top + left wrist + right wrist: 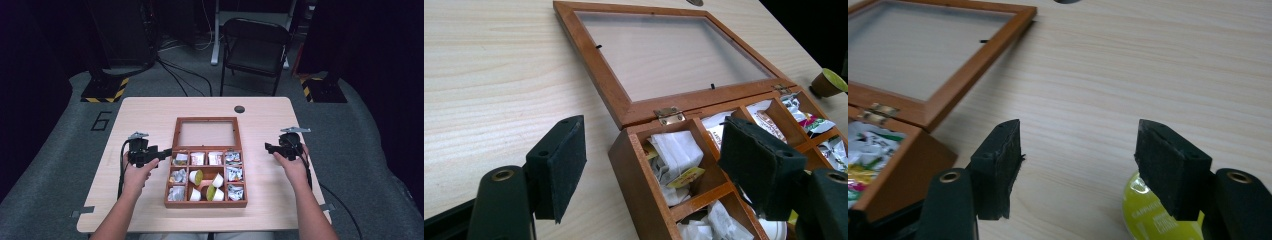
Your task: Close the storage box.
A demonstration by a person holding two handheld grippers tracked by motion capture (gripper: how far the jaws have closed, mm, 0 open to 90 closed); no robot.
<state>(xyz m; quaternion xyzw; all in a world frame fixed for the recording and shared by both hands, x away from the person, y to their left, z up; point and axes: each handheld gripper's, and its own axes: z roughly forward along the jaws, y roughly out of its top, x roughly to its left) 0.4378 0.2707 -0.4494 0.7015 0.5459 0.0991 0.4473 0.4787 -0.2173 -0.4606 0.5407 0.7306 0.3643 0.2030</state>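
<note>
A person's left gripper [165, 151] straddles the left wall of a brown wooden compartment box [170, 199] on the pale wooden table [150, 110], jaws spread astride the wall, not visibly pinching it. At three o'clock of the box, the right gripper [268, 147] hangs with jaws spread and empty above a green-lidded coffee capsule [1148, 217] standing on the table. Judged best practice: centre the jaws on the capsule and squeeze gently while the left steadies the box. At twelve o'clock, the glass-paned lid [206, 133] lies open flat.
</note>
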